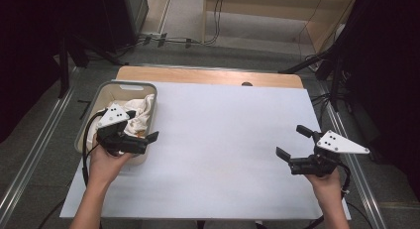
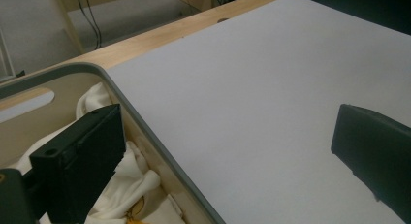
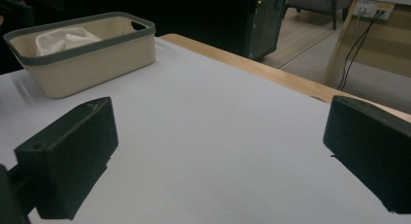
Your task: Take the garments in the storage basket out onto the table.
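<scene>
Both tongs are released: the left tongs [image 1: 143, 131] hang over the basket [image 1: 87, 121] rim, the right tongs [image 1: 293, 142] over the bare bench [image 1: 223, 140]. Inside the basket lies a white cloth [image 1: 141, 112], probably soft and light; pinching a raised fold seems best.

A beige plastic basket with a grey rim [image 1: 88, 121] sits at the left edge of the white table sheet [image 1: 218, 140], holding a crumpled white cloth [image 1: 142, 112]. The left gripper [image 1: 141, 132] hovers over the basket's near right corner, jaws spread apart. Far to the right, the right gripper [image 1: 293, 143] hangs above the bare sheet, jaws likewise apart.
</scene>
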